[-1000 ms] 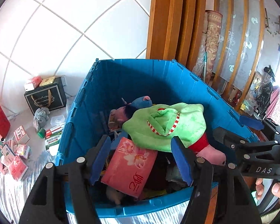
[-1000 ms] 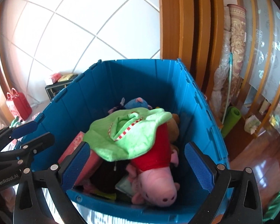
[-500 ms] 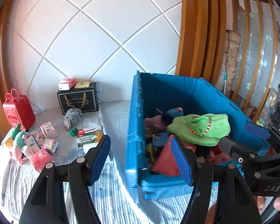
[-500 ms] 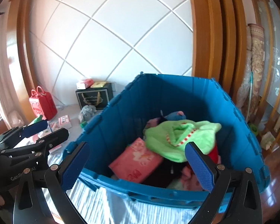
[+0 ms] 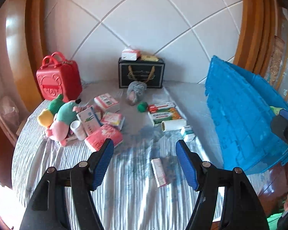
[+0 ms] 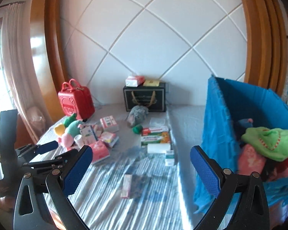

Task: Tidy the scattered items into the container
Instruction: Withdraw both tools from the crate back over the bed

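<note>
The blue crate (image 5: 242, 111) stands at the right of the striped bed; in the right wrist view (image 6: 218, 126) it holds a green plush (image 6: 268, 140) and a pink pack. Scattered items lie on the bed: a small pink box (image 5: 159, 169) nearest my left gripper, toothpaste boxes (image 5: 164, 113), a white roll (image 5: 173, 125), pink tissue packs (image 5: 103, 138), plush toys (image 5: 61, 118) and a grey plush (image 5: 135, 93). My left gripper (image 5: 144, 164) is open and empty above the bed. My right gripper (image 6: 142, 172) is open and empty, with the small pink box (image 6: 127, 186) below it.
A red case (image 5: 59, 78) and a black gift box (image 5: 142, 74) with packets on top stand against the white quilted headboard. A wooden frame runs along both sides. The left gripper shows at the lower left of the right wrist view (image 6: 38, 153).
Both grippers have swung left, away from the crate's inside, and now face the items on the bed. Both stay open and empty.
</note>
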`<state>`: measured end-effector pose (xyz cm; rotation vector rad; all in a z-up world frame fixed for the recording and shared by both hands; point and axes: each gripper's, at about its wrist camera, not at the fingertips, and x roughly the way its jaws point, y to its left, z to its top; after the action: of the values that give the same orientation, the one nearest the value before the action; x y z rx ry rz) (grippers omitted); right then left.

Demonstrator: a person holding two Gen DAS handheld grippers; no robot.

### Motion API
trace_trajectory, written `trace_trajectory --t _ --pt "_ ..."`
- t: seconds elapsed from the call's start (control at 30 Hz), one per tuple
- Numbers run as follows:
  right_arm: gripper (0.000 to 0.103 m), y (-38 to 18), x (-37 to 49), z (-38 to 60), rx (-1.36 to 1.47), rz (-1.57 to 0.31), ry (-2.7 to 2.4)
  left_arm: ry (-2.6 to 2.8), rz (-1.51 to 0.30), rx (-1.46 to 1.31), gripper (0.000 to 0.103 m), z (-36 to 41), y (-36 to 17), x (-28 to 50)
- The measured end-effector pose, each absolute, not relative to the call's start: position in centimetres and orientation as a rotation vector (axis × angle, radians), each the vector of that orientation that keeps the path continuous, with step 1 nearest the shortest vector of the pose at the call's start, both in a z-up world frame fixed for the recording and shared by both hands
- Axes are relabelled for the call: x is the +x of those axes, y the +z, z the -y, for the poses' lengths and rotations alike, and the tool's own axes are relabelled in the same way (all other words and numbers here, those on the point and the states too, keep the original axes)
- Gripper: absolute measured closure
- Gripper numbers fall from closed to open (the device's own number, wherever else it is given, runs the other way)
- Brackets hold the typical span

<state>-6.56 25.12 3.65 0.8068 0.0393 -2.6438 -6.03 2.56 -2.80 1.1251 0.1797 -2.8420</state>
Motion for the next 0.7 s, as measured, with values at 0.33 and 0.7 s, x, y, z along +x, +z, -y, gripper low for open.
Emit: trace_trajectory --t 0.33,0.7 --pt "0.000 -5.3 -14.1 -18.9 1.110 -0.117 -2.460 -2.603 -0.311 1.269 0.037 5.3 -9.6 -9.3" --pt "0.000 -13.1 -21.8 -11.9 1.280 -0.162 -2.362 -2.502 -0.378 1.361 0.037 10.8 -15.6 -13.7"
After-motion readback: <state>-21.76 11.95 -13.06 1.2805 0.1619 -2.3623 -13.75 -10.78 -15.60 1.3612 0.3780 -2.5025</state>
